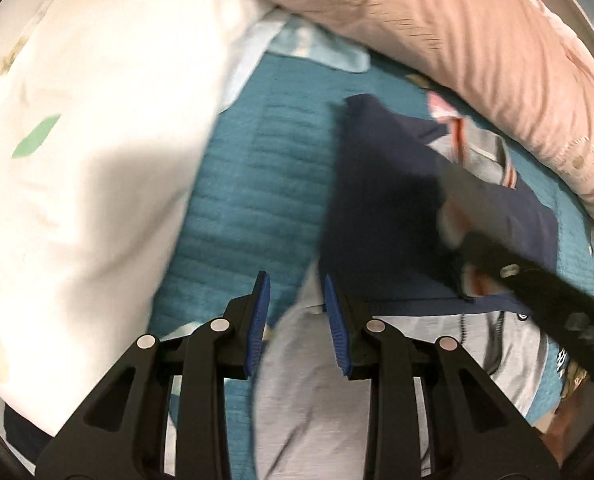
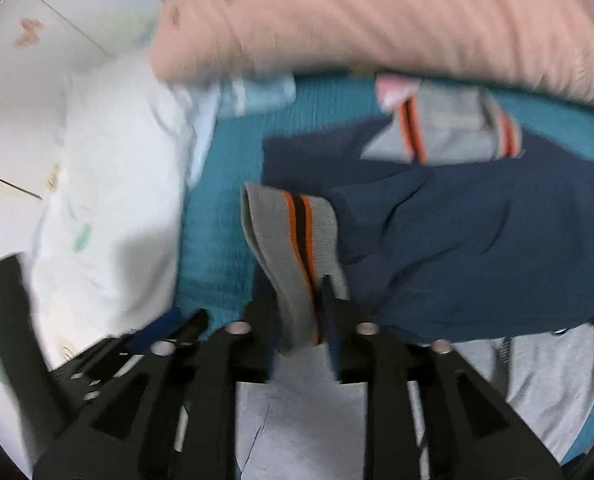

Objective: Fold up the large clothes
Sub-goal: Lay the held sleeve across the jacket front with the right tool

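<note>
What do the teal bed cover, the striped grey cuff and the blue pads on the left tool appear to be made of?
Teal bed cover: looks like quilted or ribbed woven cloth, matte; parallel raised rows run across it.
Striped grey cuff: seems a stretchy rib knit, matte, with orange and dark bands; blur hides the weave.
Blue pads on the left tool: probably rubber or soft plastic, with fine grooves across their faces.

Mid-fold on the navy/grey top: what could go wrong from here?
1. The striped grey cuff sits between the right claw pads, which look parted; it may slip out and the sleeve flop unfolded.
2. The left claw is open above grey fabric, holding nothing, so the body may drag on the teal bedspread.
3. The white pillow and pink pillow crowd the fold.
</note>
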A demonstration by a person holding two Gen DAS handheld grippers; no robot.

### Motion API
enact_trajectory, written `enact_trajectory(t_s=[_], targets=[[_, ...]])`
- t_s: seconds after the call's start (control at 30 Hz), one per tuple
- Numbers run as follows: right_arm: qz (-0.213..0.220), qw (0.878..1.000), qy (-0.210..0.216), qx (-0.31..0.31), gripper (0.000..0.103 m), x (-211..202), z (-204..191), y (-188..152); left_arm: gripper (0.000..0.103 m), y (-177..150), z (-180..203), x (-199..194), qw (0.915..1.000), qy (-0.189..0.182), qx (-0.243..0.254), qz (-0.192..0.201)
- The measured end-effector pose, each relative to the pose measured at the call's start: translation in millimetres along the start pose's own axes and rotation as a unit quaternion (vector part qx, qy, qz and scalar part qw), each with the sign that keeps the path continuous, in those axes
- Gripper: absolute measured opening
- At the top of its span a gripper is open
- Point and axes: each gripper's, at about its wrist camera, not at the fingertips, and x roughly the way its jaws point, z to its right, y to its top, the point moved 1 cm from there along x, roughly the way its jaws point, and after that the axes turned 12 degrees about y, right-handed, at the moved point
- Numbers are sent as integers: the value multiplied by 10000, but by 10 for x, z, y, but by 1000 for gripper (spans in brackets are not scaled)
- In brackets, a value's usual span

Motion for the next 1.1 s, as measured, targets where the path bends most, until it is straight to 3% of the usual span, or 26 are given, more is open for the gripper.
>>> enact_trajectory(t_s=[0.07, 0.17, 0.43, 0.57, 0.77, 0.83, 0.87, 0.9, 0.97, 1.1], targets=[[-70, 9993, 257, 281, 26, 49, 19, -29, 29, -41, -105, 13, 10000, 29, -24, 4], [135, 9995, 204, 179, 44, -50, -50, -65, 29, -50, -152, 39, 9999, 67, -74, -52], [631, 9980, 90, 27, 49, -541, -30, -34, 29, -10, 183, -85, 9999, -35, 133, 48], [906, 9956, -106, 221, 51, -850, 310, -14, 29, 11, 411, -122, 9996, -140, 240, 50], [1108, 9886, -612, 813, 50, -1204, 1151, -14, 29, 80, 873, -74, 9986, -222, 474, -19], [1123, 9871, -610, 962, 36, -1256, 1370, -32, 29, 111, 1016, -26, 9982, -331, 501, -86], [1106, 9873, -505, 1024, 19, -1259, 1470, -35, 29, 134, 1112, 8, 9977, -435, 502, -139], [1042, 9884, -364, 1039, 11, -1237, 1541, -24, 29, 150, 1199, 40, 9970, -537, 519, -184], [959, 9901, -209, 1007, 5, -1180, 1608, -18, 29, 191, 1429, 124, 9950, -789, 560, -245], [828, 9918, 159, 956, 5, -973, 1605, 58, 29, 230, 1865, 352, 9899, -1212, 584, -440]])
